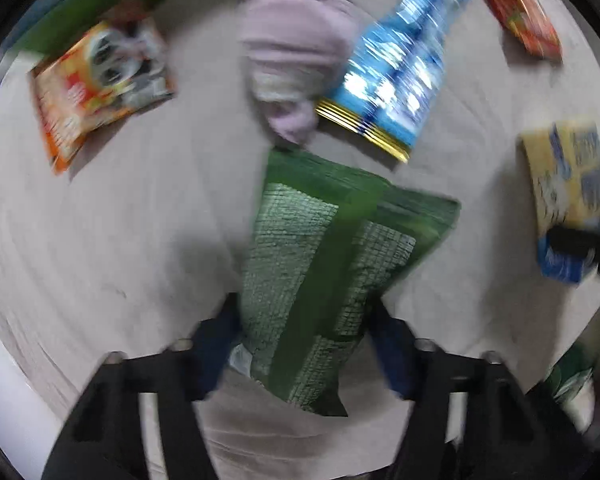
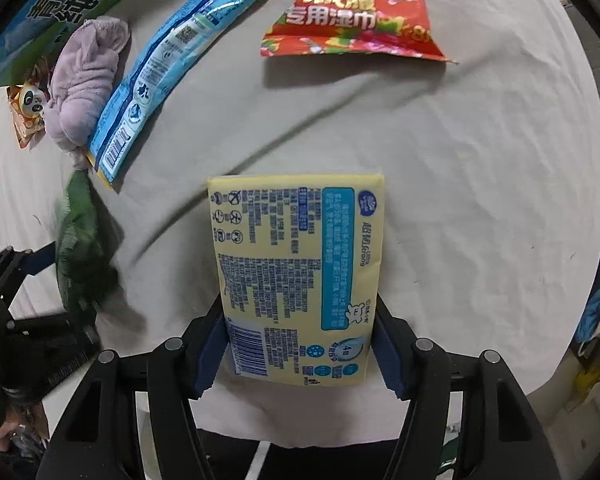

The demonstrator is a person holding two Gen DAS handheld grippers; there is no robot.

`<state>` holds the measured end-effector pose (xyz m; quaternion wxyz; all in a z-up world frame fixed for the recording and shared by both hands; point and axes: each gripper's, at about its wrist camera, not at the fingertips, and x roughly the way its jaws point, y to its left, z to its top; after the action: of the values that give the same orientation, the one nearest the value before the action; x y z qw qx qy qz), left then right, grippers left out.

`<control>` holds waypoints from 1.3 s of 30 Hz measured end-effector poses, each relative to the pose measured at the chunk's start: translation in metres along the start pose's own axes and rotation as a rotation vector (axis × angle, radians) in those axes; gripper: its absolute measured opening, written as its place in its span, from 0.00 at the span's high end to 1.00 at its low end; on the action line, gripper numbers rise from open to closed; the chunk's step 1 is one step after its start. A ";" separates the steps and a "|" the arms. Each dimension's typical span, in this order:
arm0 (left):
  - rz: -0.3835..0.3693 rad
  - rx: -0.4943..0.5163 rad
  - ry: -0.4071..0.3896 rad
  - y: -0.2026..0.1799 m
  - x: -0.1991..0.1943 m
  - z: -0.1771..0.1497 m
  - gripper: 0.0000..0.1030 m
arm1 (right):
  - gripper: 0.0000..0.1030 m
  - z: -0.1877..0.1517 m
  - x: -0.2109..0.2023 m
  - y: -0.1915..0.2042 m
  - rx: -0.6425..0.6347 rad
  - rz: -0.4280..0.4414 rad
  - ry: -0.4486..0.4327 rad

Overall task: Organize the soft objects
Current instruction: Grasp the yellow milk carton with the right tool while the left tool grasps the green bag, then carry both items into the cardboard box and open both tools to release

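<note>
Yellow plastic tissue pack (image 2: pixel 296 276) sits clamped in the right hand-held gripper (image 2: pixel 300 344); the left hand-held gripper (image 1: pixel 306 344) pinches a green mesh-printed pouch (image 1: pixel 328 272) above the cloth-covered bench (image 2: pixel 480 200).

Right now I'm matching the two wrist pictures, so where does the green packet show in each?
Left wrist view: the green packet fills the lower centre, between the left tool's fingers.
Right wrist view: the same packet sits blurred at the left edge.
Shared landmark: the blue pouch, lying beside the lilac cloth.
</note>
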<state>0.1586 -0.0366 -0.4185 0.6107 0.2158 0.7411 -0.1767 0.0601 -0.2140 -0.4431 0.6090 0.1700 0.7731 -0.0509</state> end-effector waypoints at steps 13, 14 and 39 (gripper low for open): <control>-0.290 -0.384 0.040 0.032 0.018 -0.022 0.44 | 0.08 -0.006 -0.007 0.037 -0.019 0.020 -0.058; -0.294 -0.374 0.043 0.028 0.019 -0.018 0.44 | 0.08 -0.006 -0.005 0.037 -0.009 0.026 -0.050; -0.237 -0.482 -0.200 0.016 -0.068 -0.110 0.68 | 0.36 -0.031 -0.022 0.020 -0.042 0.024 -0.137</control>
<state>0.0868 0.0277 -0.3302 0.6896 -0.0420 0.7178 -0.0860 0.0425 -0.1906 -0.4119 0.6643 0.1624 0.7285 -0.0389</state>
